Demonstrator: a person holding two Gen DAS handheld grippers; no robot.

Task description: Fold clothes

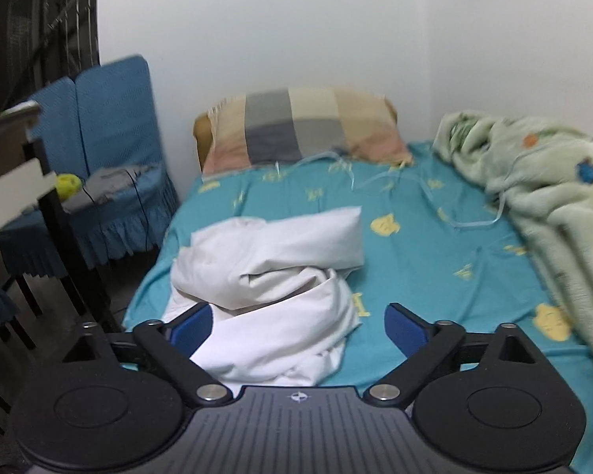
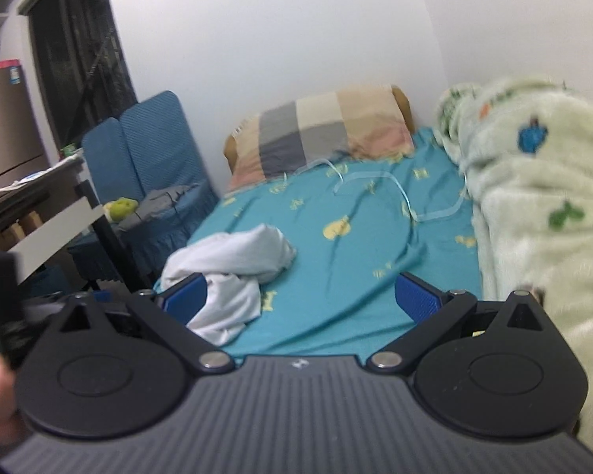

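Note:
A crumpled white garment [image 1: 272, 276] lies in a heap on the near left part of the bed with the teal sheet [image 1: 435, 268]. My left gripper [image 1: 296, 330] is open above the heap's near end, blue pads [image 1: 191, 328] wide apart, holding nothing. In the right wrist view the same white garment [image 2: 233, 268] lies ahead to the left on the teal sheet [image 2: 355, 268]. My right gripper [image 2: 300, 298] is open and empty above the sheet, its left pad [image 2: 186, 296] in front of the garment's edge.
A checked pillow [image 1: 308, 130] lies at the head of the bed by the white wall. A pale green fleece blanket [image 1: 541, 197] is bunched along the right side. Blue-covered chairs [image 1: 114, 146] and a dark table [image 1: 19, 166] stand left of the bed.

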